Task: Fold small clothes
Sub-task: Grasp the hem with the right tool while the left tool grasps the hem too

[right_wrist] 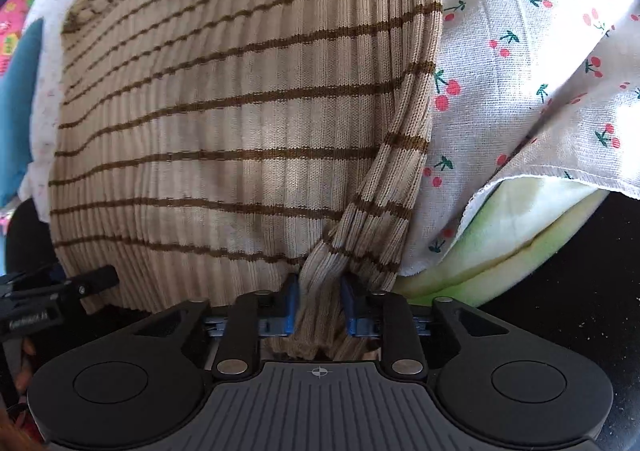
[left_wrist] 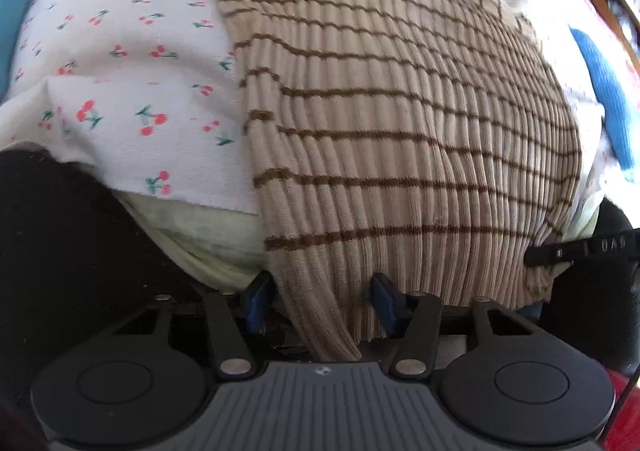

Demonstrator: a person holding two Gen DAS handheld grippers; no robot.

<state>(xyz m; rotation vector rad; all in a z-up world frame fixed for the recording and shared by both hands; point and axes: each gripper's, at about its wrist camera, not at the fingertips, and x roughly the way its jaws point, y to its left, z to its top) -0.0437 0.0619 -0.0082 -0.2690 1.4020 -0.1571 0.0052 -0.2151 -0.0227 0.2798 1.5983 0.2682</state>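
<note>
A beige ribbed knit garment with thin brown stripes lies spread over a cherry-print cloth. My left gripper is at the garment's near hem; its blue pads stand wide apart with the hem edge hanging between them, so it is open. In the right wrist view my right gripper is shut on a bunched corner of the same striped garment, pinched between the blue pads. The left gripper also shows at the right wrist view's left edge, at the hem.
The cherry-print cloth covers a pale green foam pad on a black surface. Blue fabric lies to the right in the left view, and pink patterned cloth at far left in the right view.
</note>
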